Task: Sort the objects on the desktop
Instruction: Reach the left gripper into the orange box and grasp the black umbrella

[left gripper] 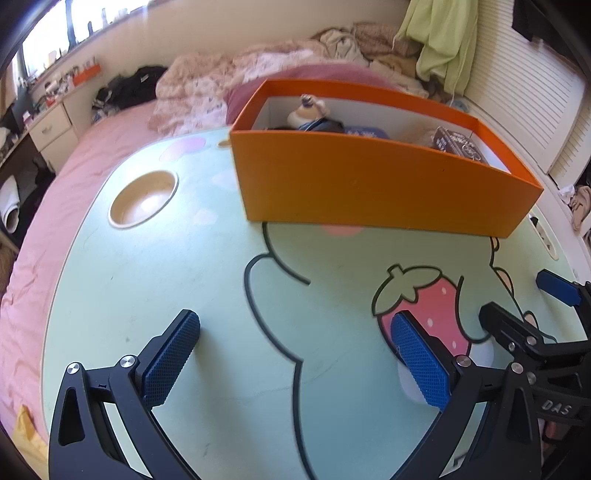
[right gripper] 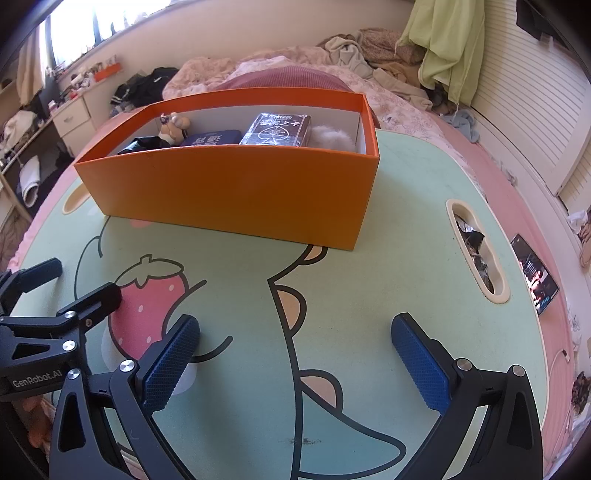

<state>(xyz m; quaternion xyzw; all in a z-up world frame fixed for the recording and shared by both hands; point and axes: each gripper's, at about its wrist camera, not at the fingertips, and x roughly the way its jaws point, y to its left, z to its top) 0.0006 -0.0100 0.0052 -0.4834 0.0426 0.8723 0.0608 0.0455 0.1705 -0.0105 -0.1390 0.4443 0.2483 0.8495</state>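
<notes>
Looks nearly finished: card pack [right gripper: 277, 129], blue tin [right gripper: 212, 140], small figure [right gripper: 173, 127] and probably a white puff [right gripper: 330, 137] inside the orange box [right gripper: 229, 192] on the desk [right gripper: 332, 295]. Left gripper [left gripper: 295, 362] and right gripper [right gripper: 295, 362]: fingers spread wide, holding nothing. No loose items visible on the desk.

A pale green lap table [right gripper: 369, 314] printed with a cartoon figure and a pink strawberry [right gripper: 147, 295] stands on a bed with a pink sheet [left gripper: 55, 240]. Its top has a round cup recess [left gripper: 142, 199] near the far left corner and an oblong slot [right gripper: 476, 247] along the right edge. A smartphone [right gripper: 535, 275] with a lit screen lies on the sheet just beside the table's right edge. Rumpled bedding and clothes [right gripper: 295, 70] are heaped at the far end. A light green garment [right gripper: 443, 44] hangs against a white louvred door [right gripper: 535, 110]. A cream drawer unit [right gripper: 74, 116] stands at the left, below a bright window [left gripper: 74, 26].
</notes>
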